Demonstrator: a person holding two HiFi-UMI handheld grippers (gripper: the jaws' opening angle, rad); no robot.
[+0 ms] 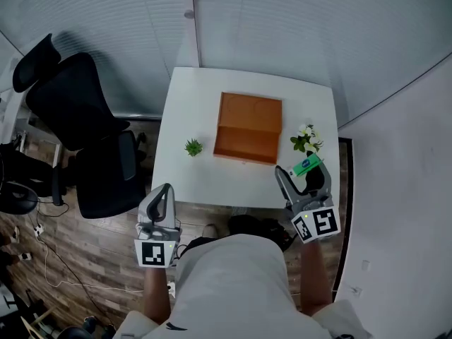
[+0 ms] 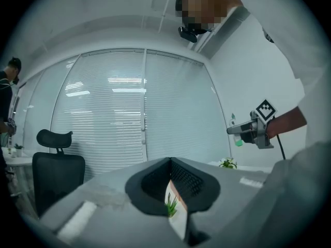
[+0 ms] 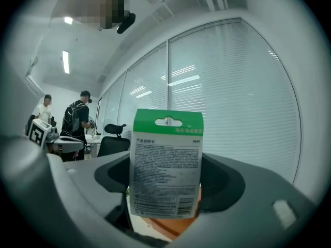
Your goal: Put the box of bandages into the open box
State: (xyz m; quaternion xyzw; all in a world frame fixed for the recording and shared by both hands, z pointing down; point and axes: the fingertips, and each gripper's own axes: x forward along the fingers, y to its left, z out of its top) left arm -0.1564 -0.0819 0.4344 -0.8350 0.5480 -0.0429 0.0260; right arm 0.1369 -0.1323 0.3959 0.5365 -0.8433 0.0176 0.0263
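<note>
a: what's the right claw (image 1: 302, 174) doing?
b: it's clamped on the bandage box (image 3: 166, 164). the pack stands upright between the two jaws, and its top sticks out past the tips.
a: and the left claw (image 1: 165, 191)?
b: its jaws are pressed together with nothing between them. it hangs just off the near edge of the table (image 1: 212, 97), on the left side, over the wood floor (image 1: 92, 246).
a: how much room is there?
b: the right claw sits over the table's near right corner. a little plant with white flowers (image 1: 306, 140) stands just beyond its tips, close by. a white wall (image 1: 395, 189) runs along the table's right edge. the open box (image 1: 248, 127) lies to the left and further in, at the middle of the table. it shows as two brown panels, one behind the other, with bare tabletop between it and the claw. a small green plant (image 1: 193, 147) stands left of it, well apart from both claws. a black chair (image 1: 78, 111) is off the table's left side.
a: how does the bandage box look?
b: it's a flat pack. its white face is full of small print, and a green band with a hang slot runs across the top.
</note>
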